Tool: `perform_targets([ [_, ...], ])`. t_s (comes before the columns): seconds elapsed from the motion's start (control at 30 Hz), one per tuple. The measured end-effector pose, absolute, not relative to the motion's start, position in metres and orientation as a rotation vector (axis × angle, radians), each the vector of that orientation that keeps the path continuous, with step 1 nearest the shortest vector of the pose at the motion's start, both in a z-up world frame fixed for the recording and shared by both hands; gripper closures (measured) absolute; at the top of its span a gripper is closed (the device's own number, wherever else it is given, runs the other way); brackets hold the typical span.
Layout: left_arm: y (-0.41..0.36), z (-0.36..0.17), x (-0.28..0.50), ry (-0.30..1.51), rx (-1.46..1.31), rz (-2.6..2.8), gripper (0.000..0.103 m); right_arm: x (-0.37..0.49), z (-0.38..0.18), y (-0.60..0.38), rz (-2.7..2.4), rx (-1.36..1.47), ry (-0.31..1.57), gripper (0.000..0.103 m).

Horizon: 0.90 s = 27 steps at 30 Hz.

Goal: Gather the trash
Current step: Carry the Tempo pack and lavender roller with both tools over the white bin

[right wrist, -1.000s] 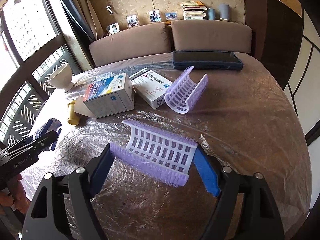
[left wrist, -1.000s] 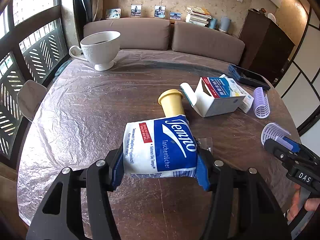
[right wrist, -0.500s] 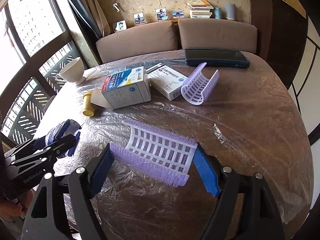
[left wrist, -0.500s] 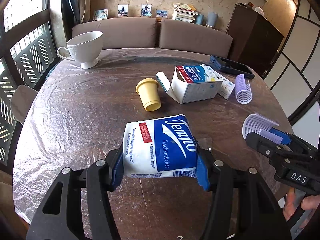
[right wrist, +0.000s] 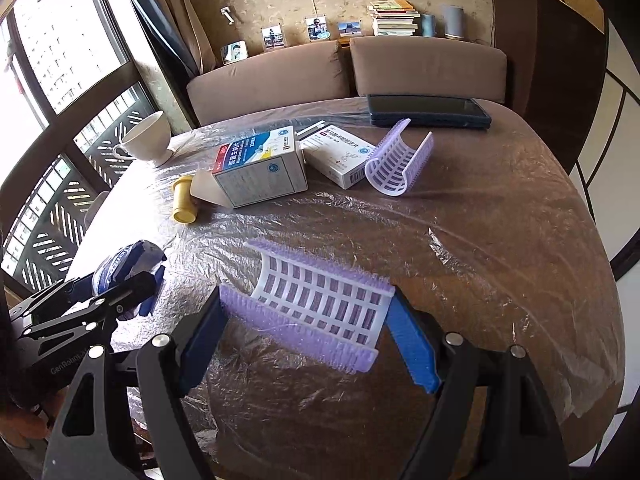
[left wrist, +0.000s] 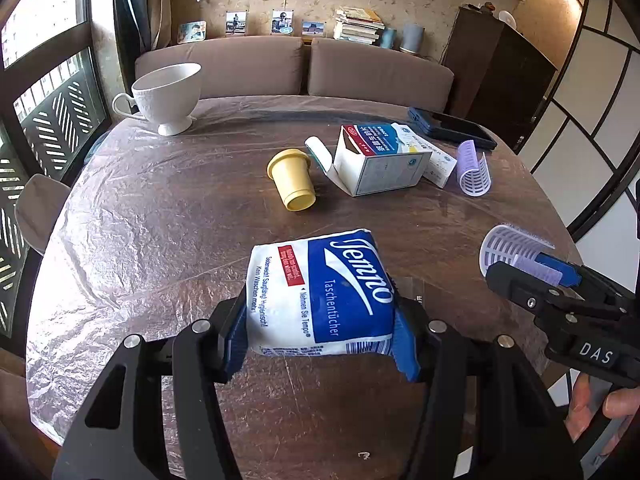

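A round brown table lies under a crinkled clear plastic sheet. Near its far left edge a white footed cup stands upright. At the far right edge rests a dark blue case, flat and long. Behind the table runs a brown sofa back in 2 cushions. Along the ledge above it stand 4 small photos and a stack of books, with 2 grey cylinders just beside the books. A dark wooden cabinet stands at the right — a window with patterned grilles fills the left.
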<state>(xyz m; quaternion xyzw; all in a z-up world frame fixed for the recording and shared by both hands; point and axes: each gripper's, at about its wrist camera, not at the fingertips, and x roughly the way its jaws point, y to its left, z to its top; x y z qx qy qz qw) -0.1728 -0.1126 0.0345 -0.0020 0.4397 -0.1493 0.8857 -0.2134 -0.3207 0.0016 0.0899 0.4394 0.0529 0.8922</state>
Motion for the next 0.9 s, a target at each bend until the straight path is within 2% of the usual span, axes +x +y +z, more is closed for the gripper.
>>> perform_targets([
  [0.47,-0.117,0.043,-0.201,0.89,0.001,-0.332,0.045,-0.253,0.007,-0.323,0.104,0.207,0.894,0.026],
  [0.9,-0.14,0.052,-0.306,0.847,-0.054,-0.182,0.045,-0.34,0.017,-0.34,0.285,0.136,0.86,0.026],
])
